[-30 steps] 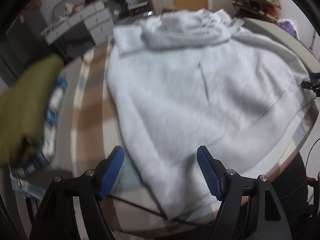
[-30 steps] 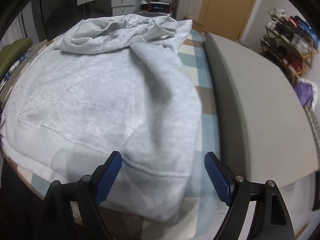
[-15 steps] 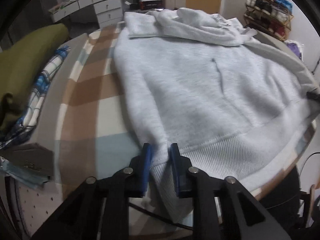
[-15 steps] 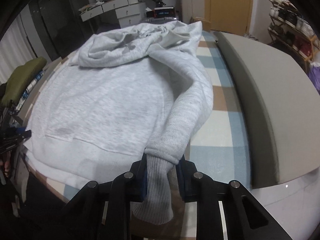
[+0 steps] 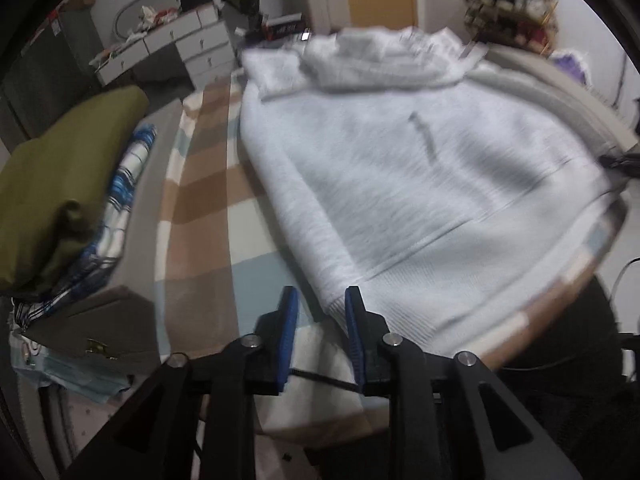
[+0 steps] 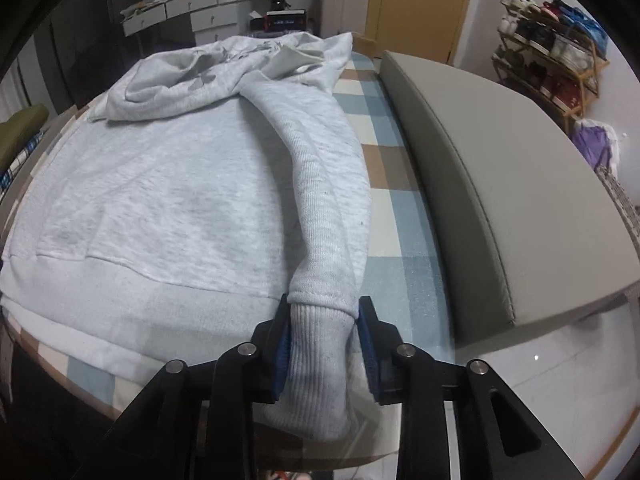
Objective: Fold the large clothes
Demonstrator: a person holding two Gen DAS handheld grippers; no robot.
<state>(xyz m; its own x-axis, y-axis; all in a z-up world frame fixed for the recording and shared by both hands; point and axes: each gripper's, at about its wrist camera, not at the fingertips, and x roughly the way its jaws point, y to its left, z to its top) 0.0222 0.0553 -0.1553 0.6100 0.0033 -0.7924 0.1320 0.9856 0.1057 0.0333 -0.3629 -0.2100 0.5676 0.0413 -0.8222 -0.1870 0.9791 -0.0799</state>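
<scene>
Left wrist view, motion-blurred. At far left sits a folded olive-green garment (image 5: 60, 184) stacked on blue-and-white plaid cloth (image 5: 120, 200). Next over is the checked bed cover (image 5: 200, 208) in tan, cream and pale blue squares. My left gripper (image 5: 320, 312) has its blue pads (image 5: 289, 320) a narrow gap apart; the cover shows between them, and the hoodie's near left hem corner lies against the inner face of the right-hand pad, not pinched from both sides as far as I can tell. The light grey hoodie (image 5: 420, 184) lies spread flat on the cover, front up, hood bunched at the far end, ribbed hem toward me. A white chest of drawers (image 5: 192, 48) stands beyond the bed. Right wrist view, sharp. The same hoodie (image 6: 168, 192) fills the left and centre; its sleeve (image 6: 320, 184) runs from the shoulder toward me along the hoodie's right edge. My right gripper (image 6: 322, 332) is clamped on the ribbed cuff (image 6: 316, 360), pads pressed on both sides, the cuff end hanging loose below them. To the right, a grey padded headboard-like panel (image 6: 500, 184) lies just beside the cover; a shoe rack (image 6: 552, 52) is at far right.
</scene>
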